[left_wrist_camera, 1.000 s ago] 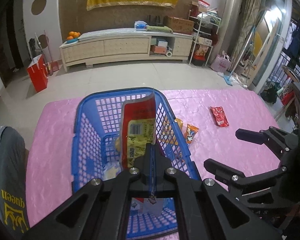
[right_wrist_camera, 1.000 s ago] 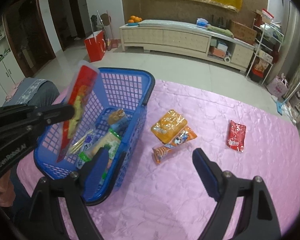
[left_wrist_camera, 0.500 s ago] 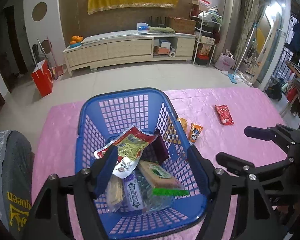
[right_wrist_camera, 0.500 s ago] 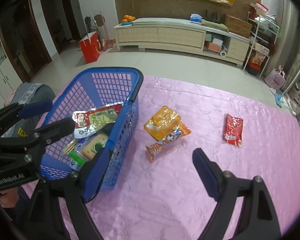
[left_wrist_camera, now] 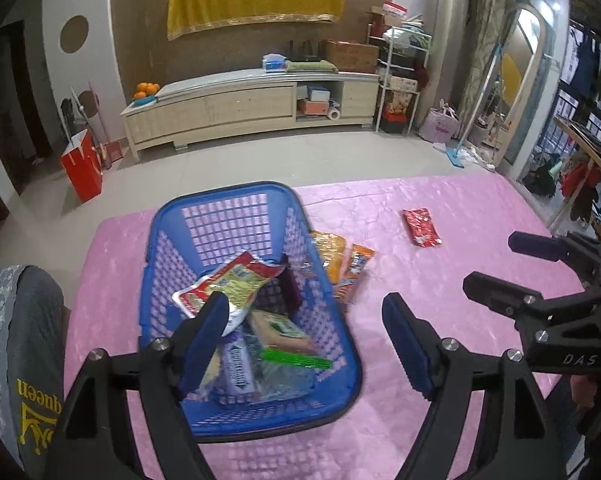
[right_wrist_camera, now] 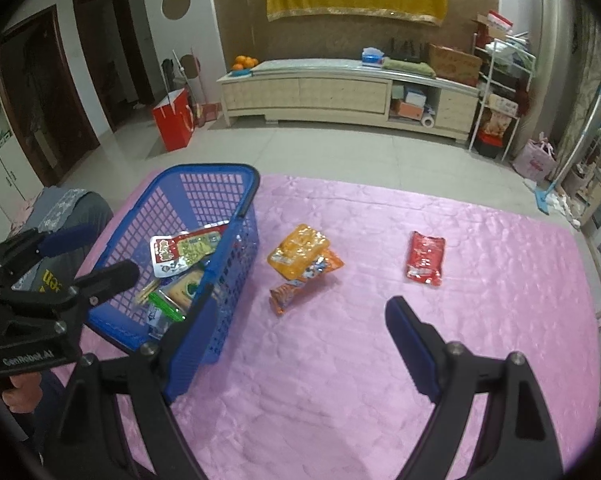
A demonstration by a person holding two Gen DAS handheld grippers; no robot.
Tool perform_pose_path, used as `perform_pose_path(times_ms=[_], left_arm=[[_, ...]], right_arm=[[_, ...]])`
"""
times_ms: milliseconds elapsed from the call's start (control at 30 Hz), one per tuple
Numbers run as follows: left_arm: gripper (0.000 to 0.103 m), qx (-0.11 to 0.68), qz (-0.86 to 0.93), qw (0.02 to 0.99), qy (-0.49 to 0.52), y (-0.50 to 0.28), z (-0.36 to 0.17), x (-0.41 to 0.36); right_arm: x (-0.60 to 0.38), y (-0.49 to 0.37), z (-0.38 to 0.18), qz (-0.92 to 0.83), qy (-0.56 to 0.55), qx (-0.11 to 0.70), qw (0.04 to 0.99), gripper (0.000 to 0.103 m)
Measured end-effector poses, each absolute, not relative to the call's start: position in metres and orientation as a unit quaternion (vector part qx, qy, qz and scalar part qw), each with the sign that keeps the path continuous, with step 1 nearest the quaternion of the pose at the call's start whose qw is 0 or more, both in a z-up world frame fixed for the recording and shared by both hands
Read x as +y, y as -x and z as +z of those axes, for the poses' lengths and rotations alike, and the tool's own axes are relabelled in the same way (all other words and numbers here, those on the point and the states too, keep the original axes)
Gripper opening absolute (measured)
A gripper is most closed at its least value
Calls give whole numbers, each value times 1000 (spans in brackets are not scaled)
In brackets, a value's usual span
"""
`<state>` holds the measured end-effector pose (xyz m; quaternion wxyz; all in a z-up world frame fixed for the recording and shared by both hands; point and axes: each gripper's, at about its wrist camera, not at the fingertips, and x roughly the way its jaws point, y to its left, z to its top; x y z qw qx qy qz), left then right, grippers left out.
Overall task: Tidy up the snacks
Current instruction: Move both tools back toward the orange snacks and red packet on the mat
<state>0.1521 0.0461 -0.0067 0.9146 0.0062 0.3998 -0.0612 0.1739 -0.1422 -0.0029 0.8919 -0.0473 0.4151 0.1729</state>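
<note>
My left gripper [left_wrist_camera: 304, 336] is opening, its jaws spreading with nothing between them; just below and beyond its fingers sits the blue basket [left_wrist_camera: 236, 200], where a red and yellow packet [left_wrist_camera: 228, 284] lies loose on top of the other snacks. My right gripper [right_wrist_camera: 300, 340] stands wide and empty above the pink cloth [right_wrist_camera: 500, 320]. Ahead of its fingers and a little to the left, just beside the basket's wall, two packets overlap: an orange packet [right_wrist_camera: 300, 246] resting partly on a longer striped packet [right_wrist_camera: 300, 284]. Further ahead and to the right, well apart from those, a red packet [right_wrist_camera: 426, 258] lies flat by itself. I judge all three to be light, crinkly foil pouches, soft in the middle and slippery on the face, with contents that could crush. The sealed end seams look the stiffest places to pinch, so I would take the upper one by its near edge, where the fingers can slide under without dragging the lower one along. The red one lies flat to the cloth and may skid when nudged.
</note>
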Motion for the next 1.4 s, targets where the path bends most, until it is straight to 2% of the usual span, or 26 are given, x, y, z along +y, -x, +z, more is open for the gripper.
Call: perform_pose_path(times_ms=[600, 867, 1067, 1400], left_arm=[[79, 421, -105, 899, -57, -183, -40, -67], [79, 444, -96, 889, -66, -208, -66, -90], [79, 446, -80, 885, -108, -229, -98, -106], [77, 460, -54, 878, -118, -261, -141, -97]], right_arm=[[-241, -184, -24, 127, 21, 425, 896, 88], [-266, -200, -50, 109, 18, 438, 892, 88], [-274, -220, -83, 106, 6, 462, 881, 88], [-265, -254, -133, 102, -3, 493, 864, 88]])
